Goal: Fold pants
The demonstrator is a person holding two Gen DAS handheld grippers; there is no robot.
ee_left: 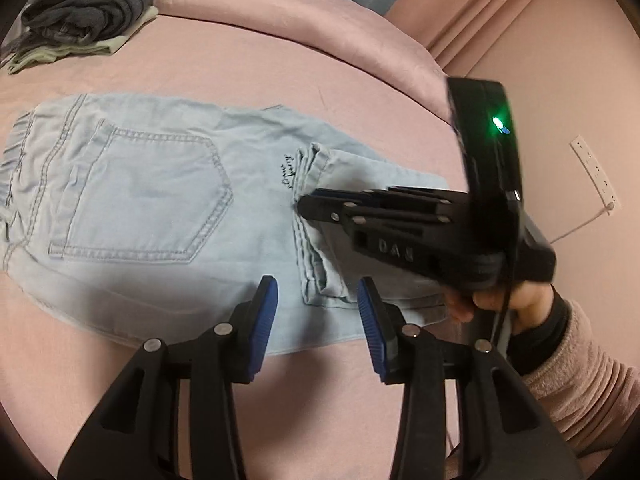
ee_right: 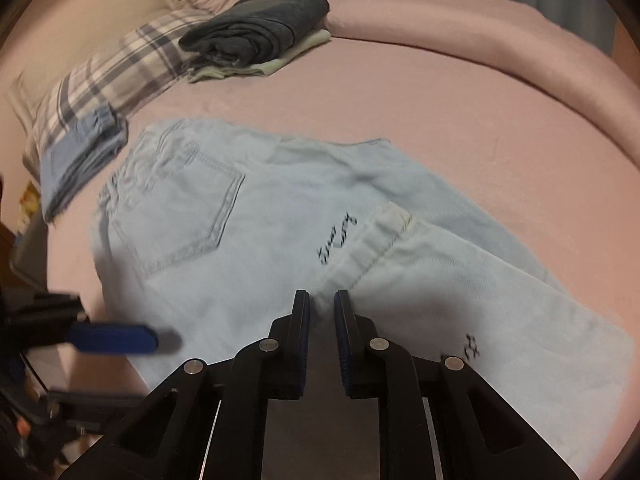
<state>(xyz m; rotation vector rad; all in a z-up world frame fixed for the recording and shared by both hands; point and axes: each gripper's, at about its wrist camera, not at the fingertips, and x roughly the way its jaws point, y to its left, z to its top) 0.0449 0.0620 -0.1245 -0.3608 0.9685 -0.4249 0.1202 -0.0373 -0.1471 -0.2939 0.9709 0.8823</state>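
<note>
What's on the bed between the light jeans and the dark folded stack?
Nothing: only bare pink sheet separates the jeans from the dark stack, clearest in the right wrist view.

- Pants [ee_left: 168,184] lie flat on the bed [ee_left: 280,60], waistband to the left in the left wrist view, back pocket [ee_left: 148,196] facing up.
- Leg ends are folded back over the thigh part; hem [ee_left: 310,216] lies right of the pocket.
- Right gripper [ee_left: 304,204] comes in from the right, tips at the hem.
- Left gripper [ee_left: 316,304] sits over the near edge of the pants, in front of the hem.
- Stack of folded clothes [ee_left: 92,12] sits behind the pants, well apart.
- Pillow [ee_right: 108,76] lies left of that stack; another folded garment [ee_right: 80,156] rests against it, just beside the waistband.
</note>
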